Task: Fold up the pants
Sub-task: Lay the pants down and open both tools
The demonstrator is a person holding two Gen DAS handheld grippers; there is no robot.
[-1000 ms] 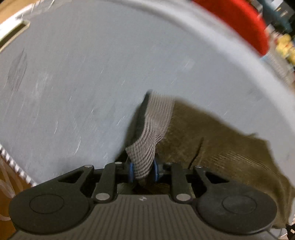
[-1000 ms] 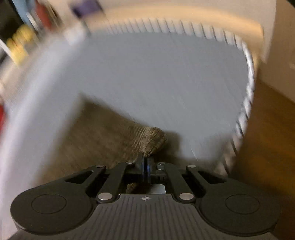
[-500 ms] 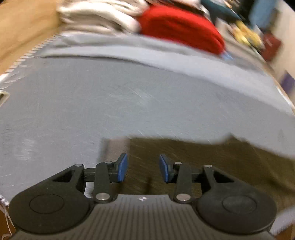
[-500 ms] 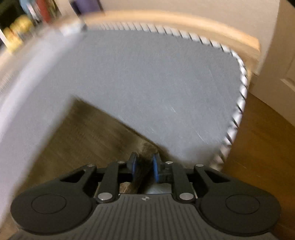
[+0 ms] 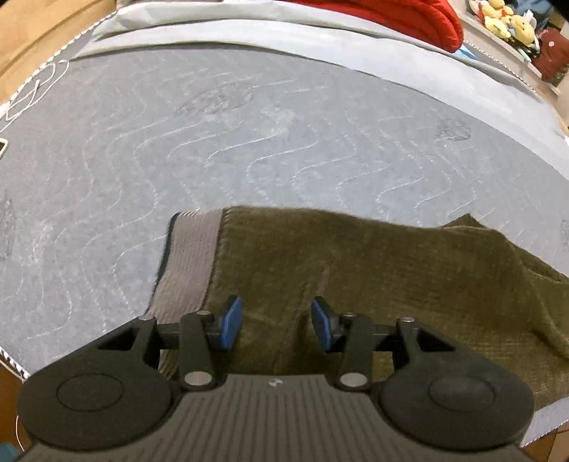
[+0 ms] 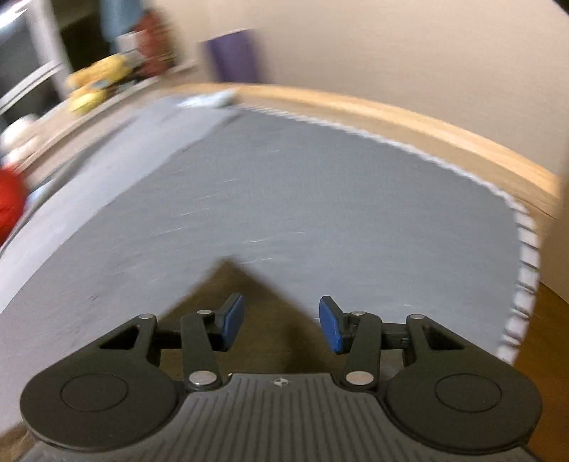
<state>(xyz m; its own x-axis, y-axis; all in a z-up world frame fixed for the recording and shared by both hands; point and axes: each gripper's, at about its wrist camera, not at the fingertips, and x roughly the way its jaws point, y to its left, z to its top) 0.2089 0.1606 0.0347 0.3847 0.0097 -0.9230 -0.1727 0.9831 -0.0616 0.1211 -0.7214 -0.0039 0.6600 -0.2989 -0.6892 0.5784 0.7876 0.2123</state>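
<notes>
Olive-brown pants (image 5: 373, 284) lie flat on the grey mattress (image 5: 249, 124), with their grey ribbed waistband (image 5: 188, 263) at the left end. My left gripper (image 5: 276, 321) hovers just above the cloth near the waistband, its jaws opening with nothing pinched between the blue pads (image 5: 231, 321). In the right wrist view a pointed corner of the pants (image 6: 231, 284) shows below my right gripper (image 6: 281, 321). Its jaws are opening too and grip nothing.
A red cushion (image 5: 409, 17) and soft toys (image 5: 505, 21) lie beyond the mattress's far side. A wooden bed frame (image 6: 391, 113) runs along the mattress edge, with a wall behind it. White cord (image 5: 32, 92) lies at the far left edge.
Both grippers have let go of the pants and opened. The waistband, held up by the left gripper before, now lies flat. Both grippers have lifted and drawn back from the cloth.
</notes>
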